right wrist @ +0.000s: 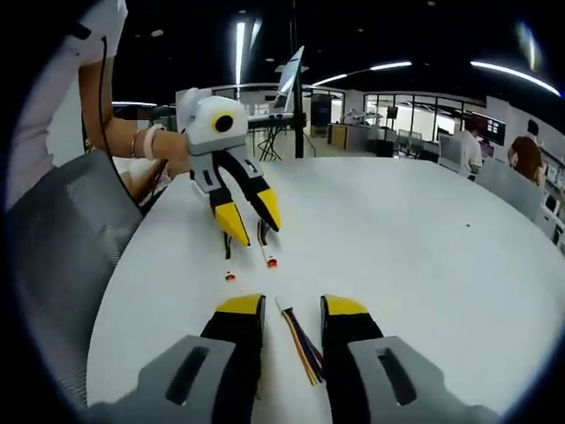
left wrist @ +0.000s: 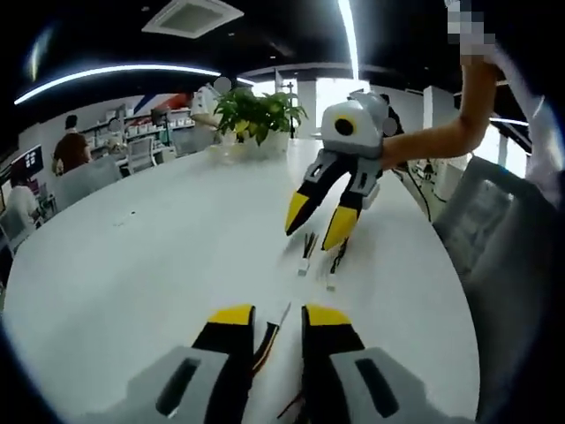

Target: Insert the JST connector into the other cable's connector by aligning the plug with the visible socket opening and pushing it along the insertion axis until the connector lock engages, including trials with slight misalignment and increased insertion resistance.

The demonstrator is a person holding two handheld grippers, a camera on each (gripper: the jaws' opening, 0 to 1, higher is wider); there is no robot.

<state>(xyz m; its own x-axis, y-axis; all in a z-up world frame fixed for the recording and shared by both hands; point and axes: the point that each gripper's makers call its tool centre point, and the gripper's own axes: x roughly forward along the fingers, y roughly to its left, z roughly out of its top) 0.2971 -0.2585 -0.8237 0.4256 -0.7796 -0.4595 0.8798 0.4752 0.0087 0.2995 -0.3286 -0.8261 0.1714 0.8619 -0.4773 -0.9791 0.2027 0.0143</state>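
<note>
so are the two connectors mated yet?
No. In the left gripper view two connector ends lie apart on the table, beneath the open right gripper.

Each gripper, the left gripper (right wrist: 245, 221) and the right gripper (left wrist: 325, 225), has black jaws tipped in yellow under a pale grey body; the person wears a short white sleeve (right wrist: 75, 66); a bracelet (right wrist: 135, 141) circles one wrist.

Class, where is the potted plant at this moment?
In the left gripper view, the potted plant stands at the white table's far edge, upper centre, just left of the right tool.
</note>
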